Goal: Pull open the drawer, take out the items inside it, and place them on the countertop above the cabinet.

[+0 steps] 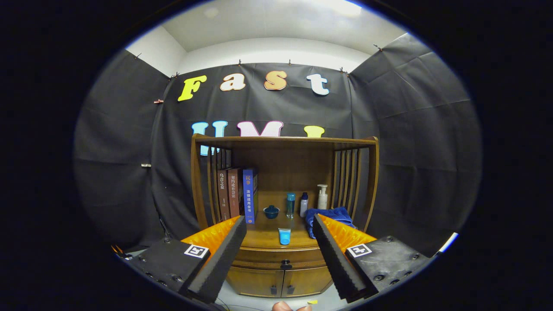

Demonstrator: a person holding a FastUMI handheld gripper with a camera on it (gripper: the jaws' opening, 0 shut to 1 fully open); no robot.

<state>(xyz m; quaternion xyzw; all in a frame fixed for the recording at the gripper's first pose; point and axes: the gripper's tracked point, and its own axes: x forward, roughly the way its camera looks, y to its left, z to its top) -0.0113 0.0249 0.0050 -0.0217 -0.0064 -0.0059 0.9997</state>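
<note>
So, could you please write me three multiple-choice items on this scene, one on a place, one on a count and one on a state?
1. Where does the small blue tube stand?
A. on the countertop, near its front edge
B. on top of the books
C. on the floor

2. How many books stand upright?
A. one
B. three
C. six

3. How is the drawer?
A. pulled fully out
B. removed
C. closed

Answers:
1 A, it stands between the claw fingers, above the drawer.
2 B, three spines show side by side.
3 C, its front sits flush with the cabinet; the claw is open.
</note>
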